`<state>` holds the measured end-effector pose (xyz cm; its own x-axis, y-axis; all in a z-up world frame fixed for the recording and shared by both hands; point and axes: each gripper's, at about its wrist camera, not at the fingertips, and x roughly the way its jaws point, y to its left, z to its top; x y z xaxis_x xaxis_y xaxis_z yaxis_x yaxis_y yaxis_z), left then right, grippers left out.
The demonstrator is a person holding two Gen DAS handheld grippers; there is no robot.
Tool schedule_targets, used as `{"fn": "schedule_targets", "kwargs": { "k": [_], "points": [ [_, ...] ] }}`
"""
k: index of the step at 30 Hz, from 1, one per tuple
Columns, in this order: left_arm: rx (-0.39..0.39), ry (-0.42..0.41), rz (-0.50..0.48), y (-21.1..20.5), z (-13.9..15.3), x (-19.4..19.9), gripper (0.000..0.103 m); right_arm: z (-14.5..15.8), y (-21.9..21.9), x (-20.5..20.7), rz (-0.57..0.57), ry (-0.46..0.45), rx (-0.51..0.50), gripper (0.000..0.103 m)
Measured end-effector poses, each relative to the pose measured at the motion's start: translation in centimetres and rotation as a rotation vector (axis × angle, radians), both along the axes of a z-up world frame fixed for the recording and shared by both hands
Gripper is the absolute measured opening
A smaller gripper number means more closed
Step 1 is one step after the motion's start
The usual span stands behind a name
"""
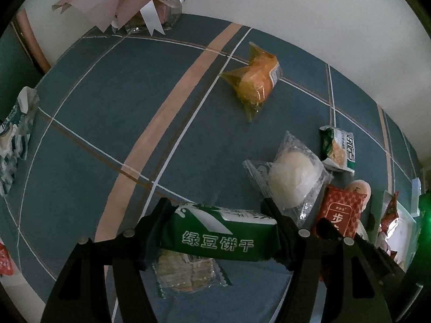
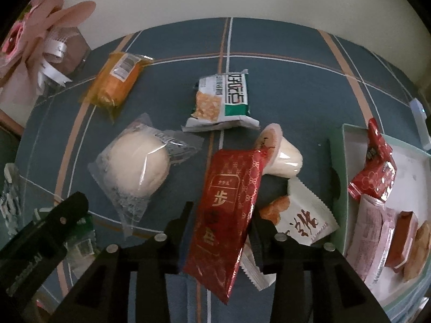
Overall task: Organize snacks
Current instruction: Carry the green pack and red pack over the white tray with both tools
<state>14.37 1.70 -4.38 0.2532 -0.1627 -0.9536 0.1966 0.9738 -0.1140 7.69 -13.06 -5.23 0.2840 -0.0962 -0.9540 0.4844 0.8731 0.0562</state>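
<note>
My left gripper point(image 1: 218, 231) is shut on a green biscuit packet point(image 1: 215, 238) and holds it crosswise above the blue checked tablecloth. My right gripper point(image 2: 222, 228) is shut on a long red snack packet point(image 2: 229, 215), held over the table. Loose on the cloth lie a white bun in clear wrap point(image 2: 137, 164), an orange cake packet point(image 2: 115, 80), a green-and-white cracker packet point(image 2: 223, 99) and a pale jelly cup point(image 2: 280, 153). A pale green tray point(image 2: 336, 161) at the right holds several packets.
A clear cracker packet point(image 1: 186, 271) lies under my left gripper. A white packet with red writing point(image 2: 304, 215) lies beside the tray. A pink paper bouquet and glass jar point(image 1: 150, 5) stand at the far left corner. A blue-white packet point(image 1: 16, 132) lies at the left edge.
</note>
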Motion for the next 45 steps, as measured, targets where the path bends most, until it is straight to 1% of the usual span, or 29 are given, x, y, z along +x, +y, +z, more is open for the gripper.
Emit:
{"fn": "schedule_targets", "kwargs": {
  "k": [1, 2, 3, 10, 11, 19, 23, 31, 39, 45],
  "points": [
    [-0.003, 0.001, 0.001, 0.0, 0.0, 0.0, 0.07, -0.1, 0.1, 0.0, 0.003, -0.004, 0.004, 0.032],
    [-0.004, 0.002, 0.002, 0.1, 0.1, 0.0, 0.07, -0.2, 0.2, 0.0, 0.003, -0.008, 0.025, 0.025],
    [-0.005, 0.001, 0.003, 0.0, 0.1, 0.1, 0.07, -0.3, 0.3, 0.0, 0.003, -0.014, 0.041, 0.022],
    [-0.004, -0.001, 0.003, -0.2, 0.1, 0.0, 0.07, -0.3, 1.0, -0.1, 0.015, -0.037, 0.035, 0.015],
    [-0.004, -0.002, 0.002, -0.3, 0.2, 0.0, 0.07, -0.2, 1.0, -0.3, 0.013, -0.044, 0.041, 0.012],
    [0.0, -0.051, -0.001, -0.8, 1.8, -1.0, 0.07, 1.5, 0.3, -2.1, -0.005, -0.085, 0.077, 0.012],
    [-0.004, -0.071, -0.021, -1.8, 2.5, -1.8, 0.07, 3.1, -0.9, -3.7, -0.028, -0.119, 0.093, 0.012],
    [-0.063, -0.092, -0.084, -4.4, 4.6, -4.0, 0.07, 6.1, -2.7, -7.6, -0.082, -0.179, 0.095, 0.012],
    [-0.113, -0.123, -0.143, -7.6, 6.7, -6.7, 0.07, 7.7, -5.6, -11.4, -0.156, -0.225, 0.118, 0.012],
    [-0.092, -0.159, -0.205, -10.6, 7.8, -8.9, 0.07, 8.7, -8.3, -14.2, -0.217, -0.251, 0.123, 0.012]
  ]
}}
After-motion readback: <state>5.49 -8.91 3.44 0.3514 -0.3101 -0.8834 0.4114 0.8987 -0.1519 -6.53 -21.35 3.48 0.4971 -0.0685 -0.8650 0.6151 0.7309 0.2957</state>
